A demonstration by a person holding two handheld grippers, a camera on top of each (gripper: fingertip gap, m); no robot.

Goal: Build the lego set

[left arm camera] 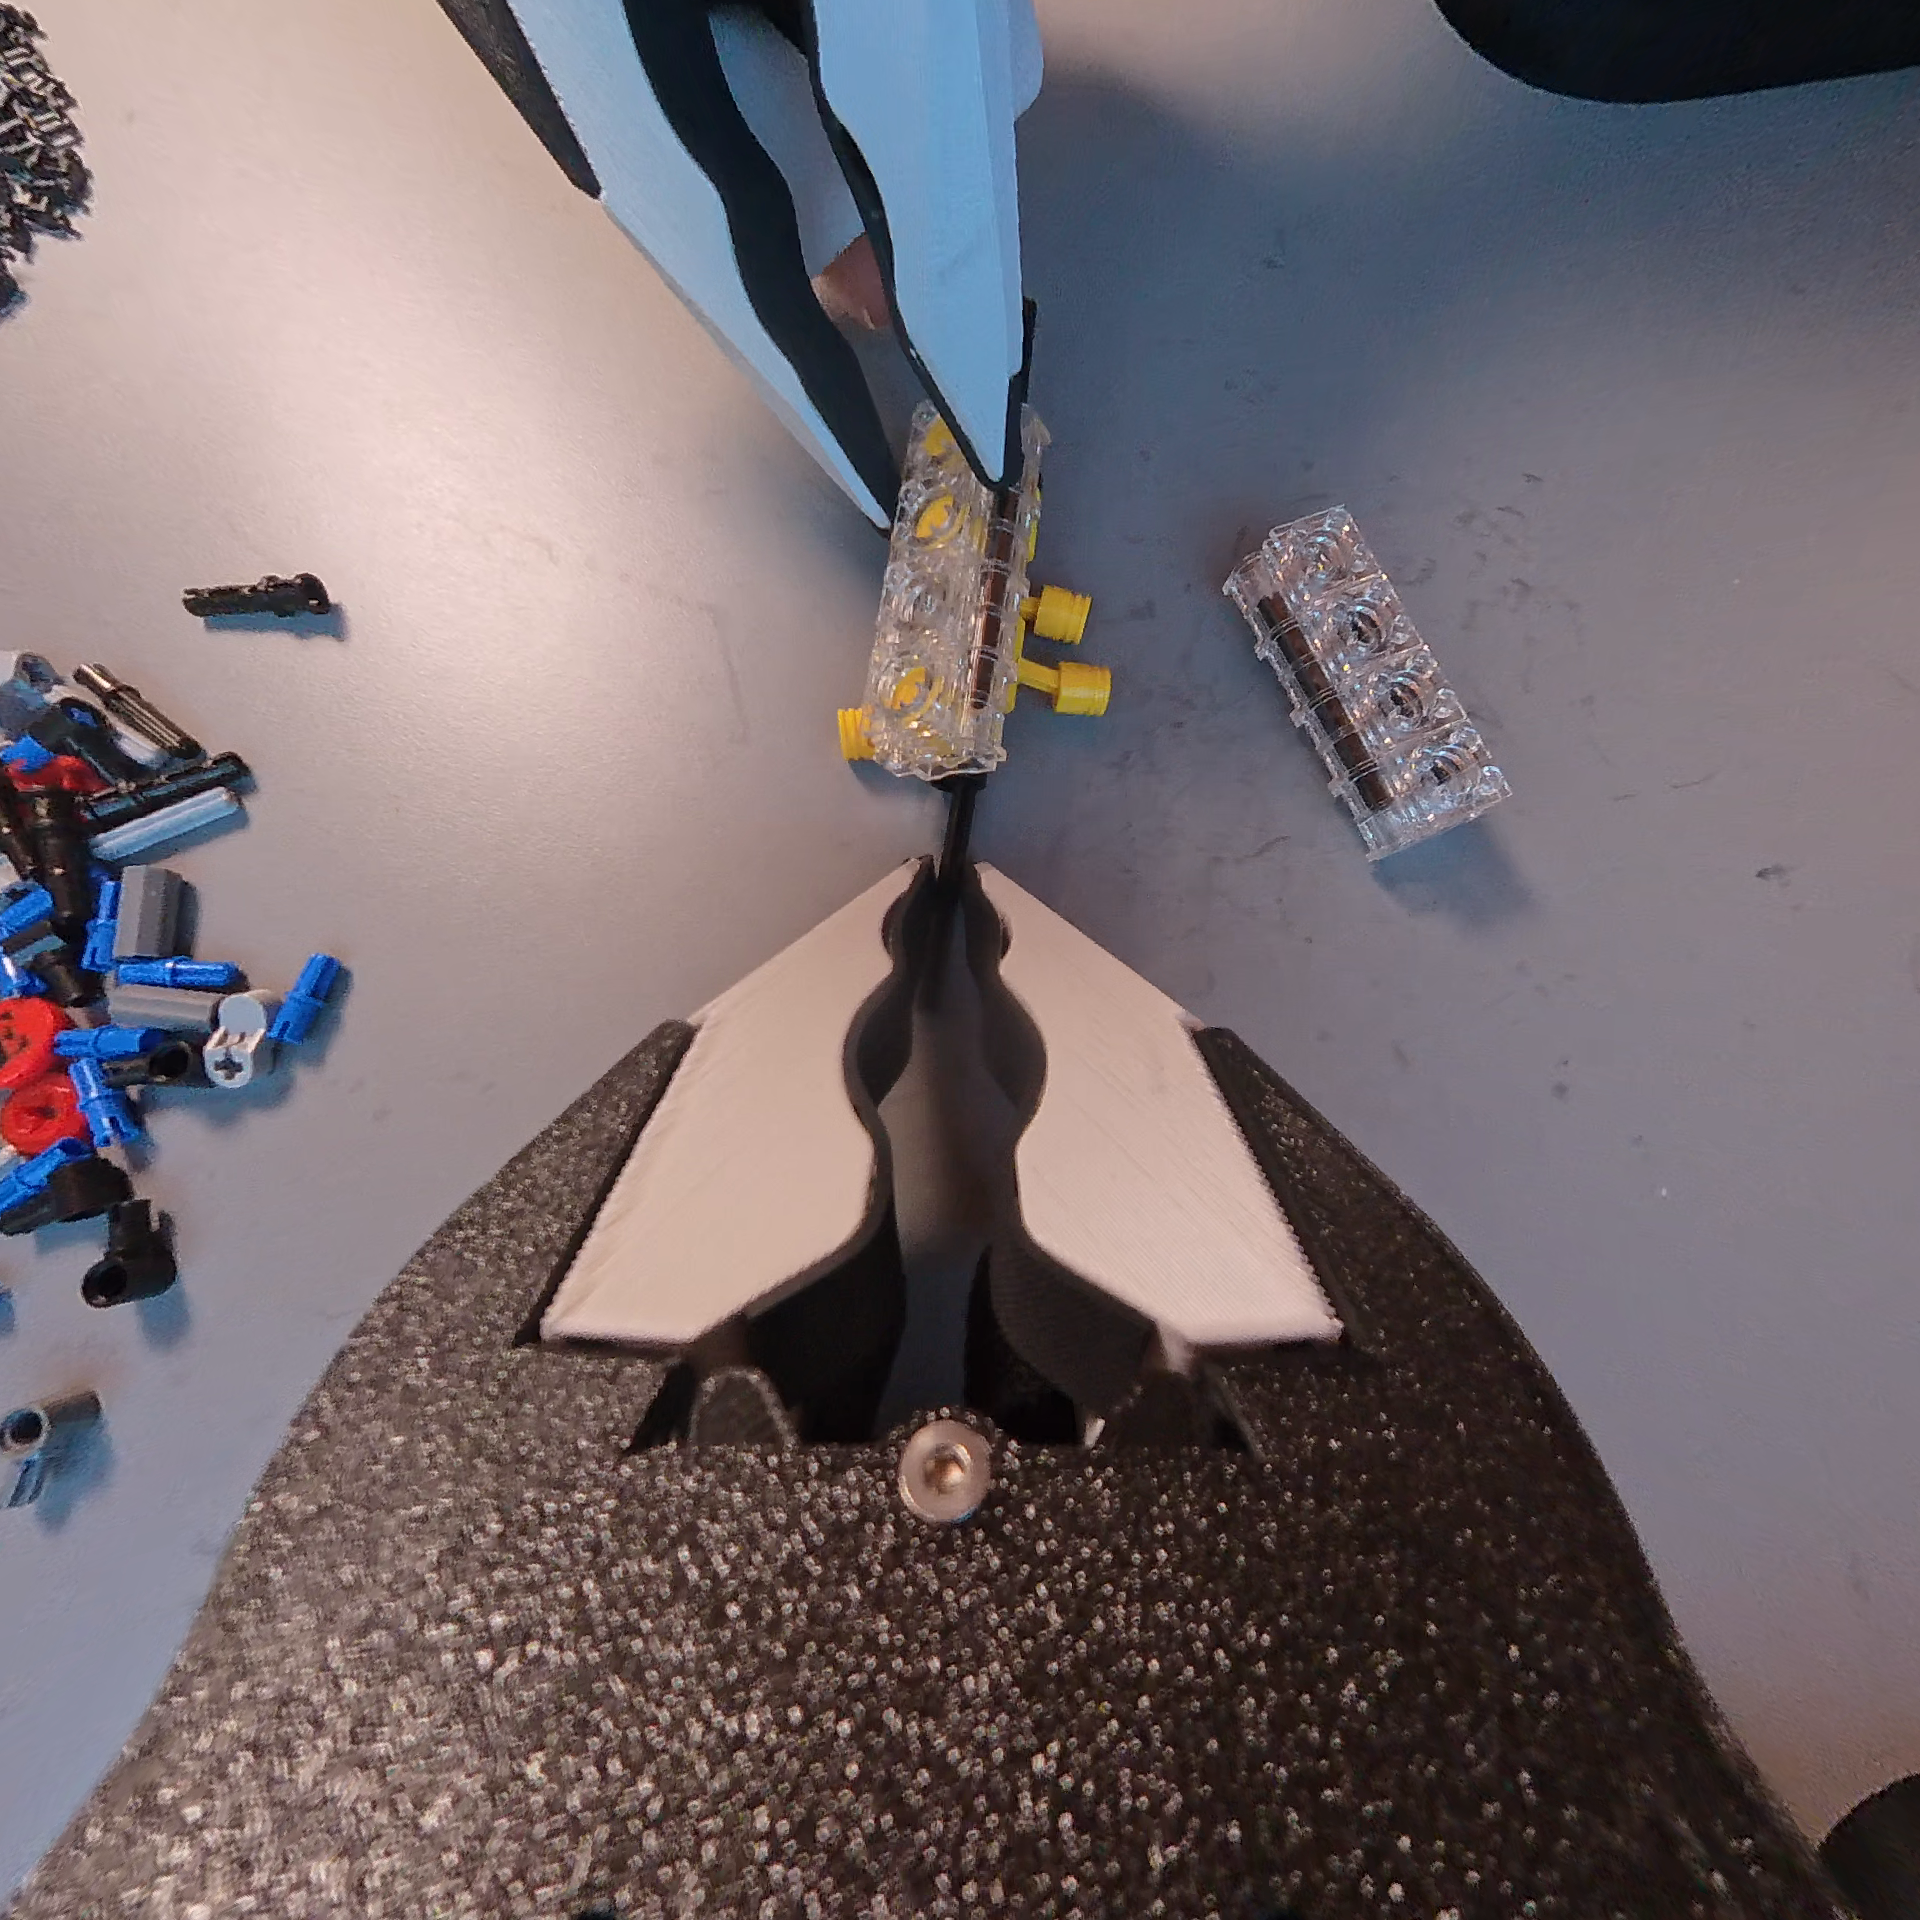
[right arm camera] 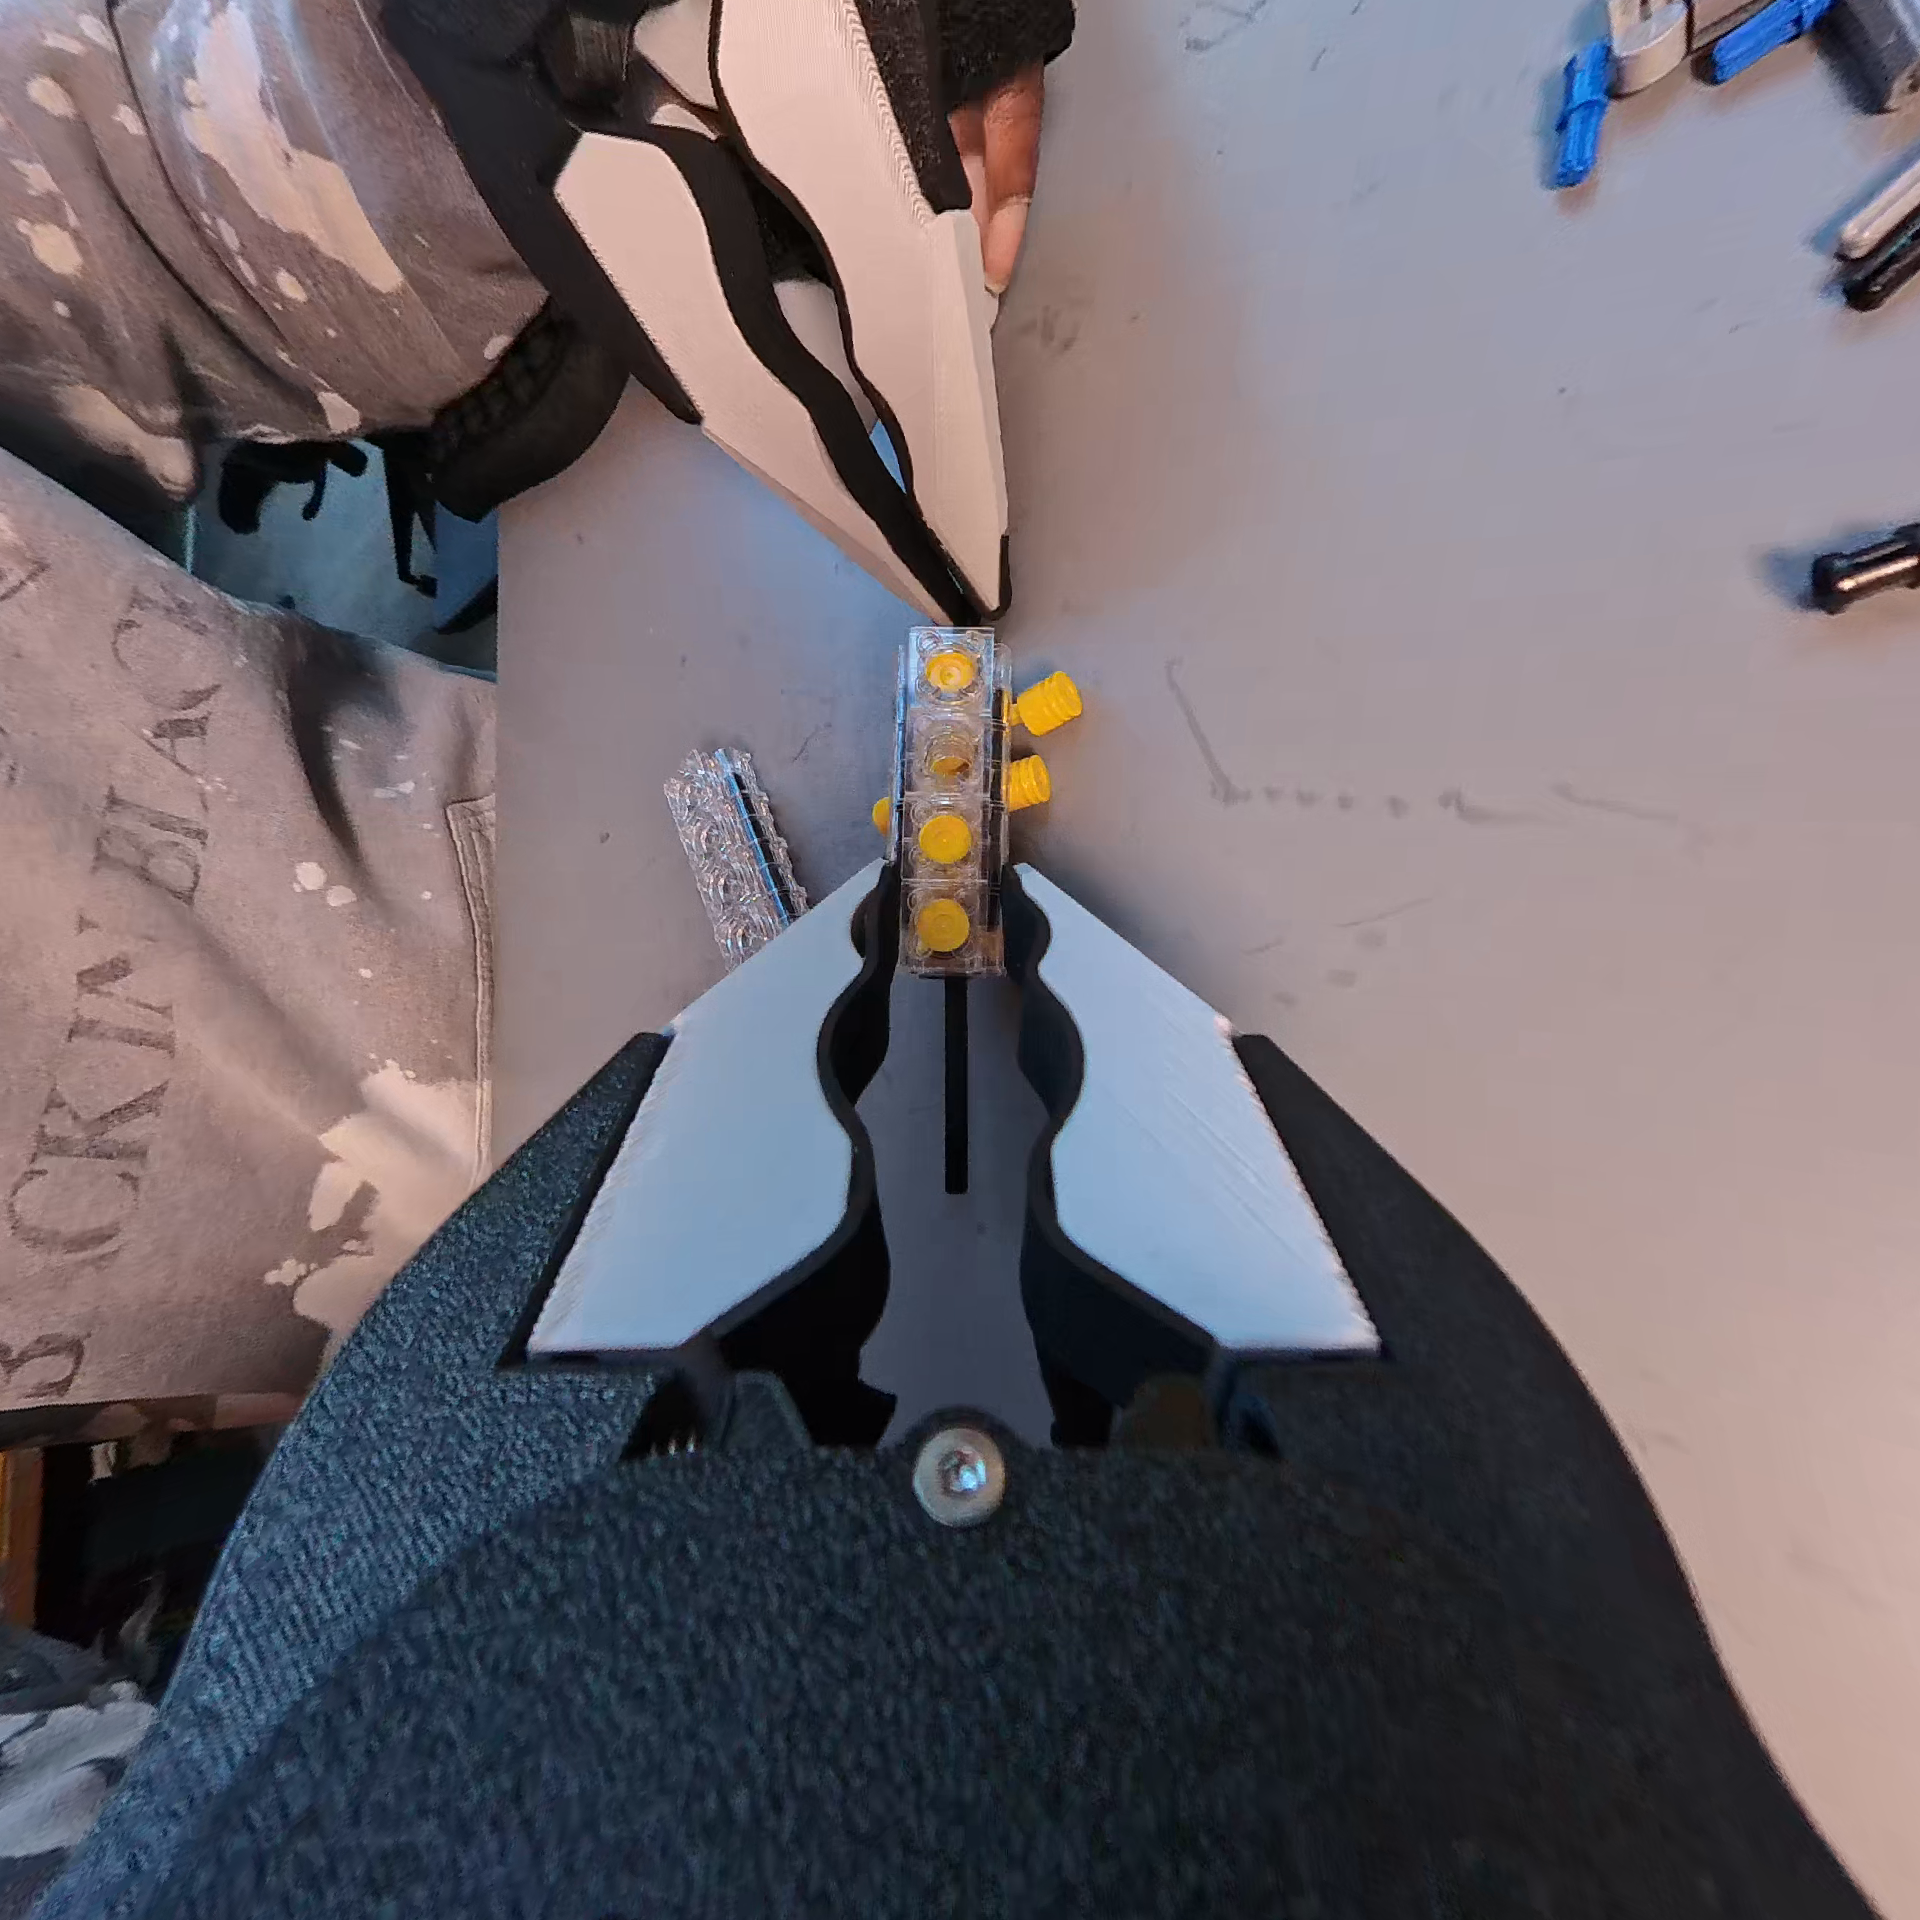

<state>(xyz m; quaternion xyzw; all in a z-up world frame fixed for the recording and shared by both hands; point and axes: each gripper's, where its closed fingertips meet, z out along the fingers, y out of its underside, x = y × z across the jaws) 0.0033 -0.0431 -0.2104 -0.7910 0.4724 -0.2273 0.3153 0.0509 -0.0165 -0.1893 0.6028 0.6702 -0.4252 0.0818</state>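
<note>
Left wrist view: the left claw (left arm camera: 951,868) is pinched narrow on a thin black axle (left arm camera: 956,826) that runs out of its tips into the near end of a clear engine block (left arm camera: 951,613) fitted with yellow pistons (left arm camera: 1075,649). The grip looks chosen so the rod can be fed lengthwise through the block. From the top of the frame the right claw (left arm camera: 997,457) comes down onto the far end of the same block, seemingly to steady it against the push. A second clear block (left arm camera: 1366,681), with no yellow in it, lies apart on the grey desk (left arm camera: 1558,1039), likely waiting its turn. A heap of blue, red, black and grey loose parts (left arm camera: 94,977) sits at the left edge, and one black pin (left arm camera: 260,594) lies alone above it.

Right wrist view: the right claw (right arm camera: 951,894) is closed on the clear block, its fingertips on either long side, so the yellow pistons stay free to slide. The black axle shows below the block, between the fingers. The left claw meets the block's far end, its tips nearly together. The second clear block lies just left of the held one, by the desk edge. A person's patterned sleeve (right arm camera: 260,260) fills the left side. My judgement: the axle is only partly seated
</note>
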